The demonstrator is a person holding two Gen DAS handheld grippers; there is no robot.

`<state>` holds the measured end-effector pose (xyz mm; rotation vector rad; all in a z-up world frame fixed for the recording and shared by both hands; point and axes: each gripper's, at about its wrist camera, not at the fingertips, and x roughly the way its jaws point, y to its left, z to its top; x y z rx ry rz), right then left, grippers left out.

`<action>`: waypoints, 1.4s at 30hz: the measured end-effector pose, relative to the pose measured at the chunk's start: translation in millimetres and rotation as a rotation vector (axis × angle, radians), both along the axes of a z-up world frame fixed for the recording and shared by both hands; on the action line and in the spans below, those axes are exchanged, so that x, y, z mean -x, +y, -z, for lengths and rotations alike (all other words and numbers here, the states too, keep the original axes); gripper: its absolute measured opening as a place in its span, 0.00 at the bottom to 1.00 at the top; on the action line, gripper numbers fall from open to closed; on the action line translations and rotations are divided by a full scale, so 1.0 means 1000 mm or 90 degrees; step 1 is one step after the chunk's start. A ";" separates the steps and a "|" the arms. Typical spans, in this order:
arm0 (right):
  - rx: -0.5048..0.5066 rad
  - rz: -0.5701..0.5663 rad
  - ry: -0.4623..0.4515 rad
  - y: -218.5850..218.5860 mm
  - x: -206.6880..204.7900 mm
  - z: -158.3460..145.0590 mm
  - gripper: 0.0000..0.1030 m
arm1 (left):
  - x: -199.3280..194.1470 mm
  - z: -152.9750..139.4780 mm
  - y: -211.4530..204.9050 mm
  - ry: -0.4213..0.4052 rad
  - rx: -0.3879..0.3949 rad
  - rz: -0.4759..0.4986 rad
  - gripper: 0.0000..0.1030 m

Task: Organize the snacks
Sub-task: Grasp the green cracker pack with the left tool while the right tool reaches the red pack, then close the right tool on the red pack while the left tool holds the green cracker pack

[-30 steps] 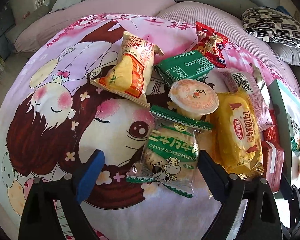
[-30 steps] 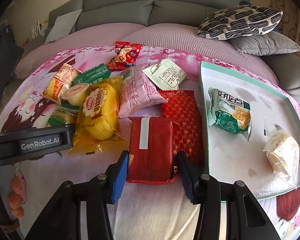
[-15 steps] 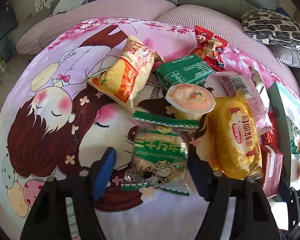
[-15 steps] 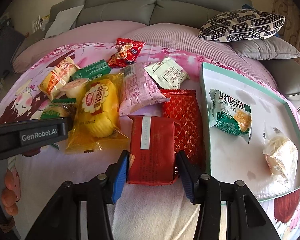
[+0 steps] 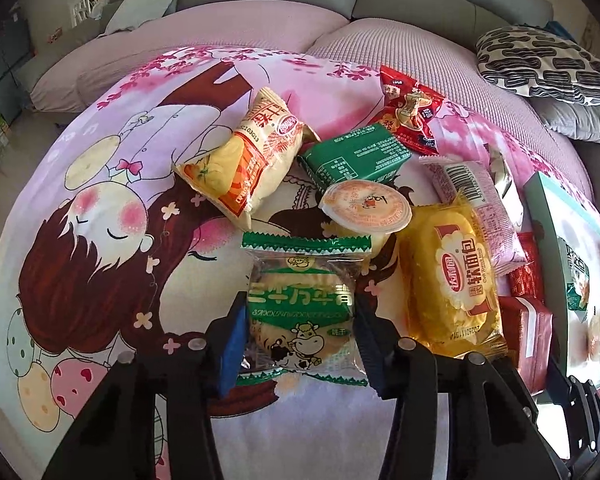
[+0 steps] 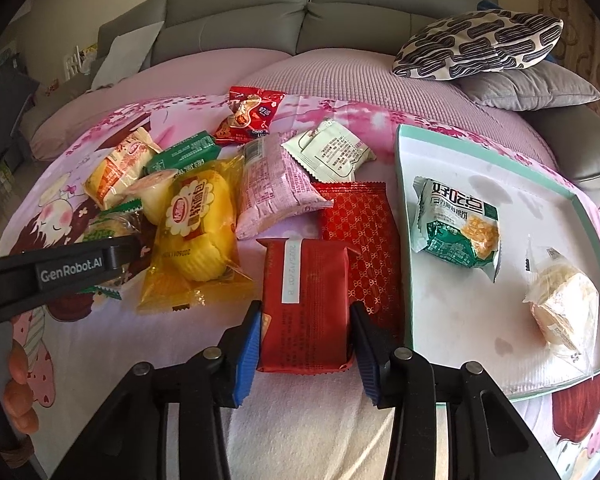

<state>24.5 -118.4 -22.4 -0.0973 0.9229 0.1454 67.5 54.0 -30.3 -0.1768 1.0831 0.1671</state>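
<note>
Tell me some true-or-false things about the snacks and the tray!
1. The left hand-held gripper has the green cow biscuit pack between its fingers. True; its jaws are closing.
2. The tray holds no snacks. False: two packets lie in it, including a green and white packet.
3. The right hand-held gripper is around a red packet. True; its jaws are closing.
4. The yellow bread pack lies in the tray. False: it lies on the pink cartoon blanket.
</note>
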 end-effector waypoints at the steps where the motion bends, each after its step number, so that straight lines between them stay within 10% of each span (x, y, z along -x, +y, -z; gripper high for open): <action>1: -0.003 0.001 -0.002 -0.001 0.000 -0.001 0.44 | 0.000 -0.001 0.000 -0.002 -0.002 0.000 0.50; 42: -0.076 0.100 -0.167 -0.066 0.020 -0.070 0.31 | 0.010 -0.076 -0.058 -0.142 0.023 0.096 0.50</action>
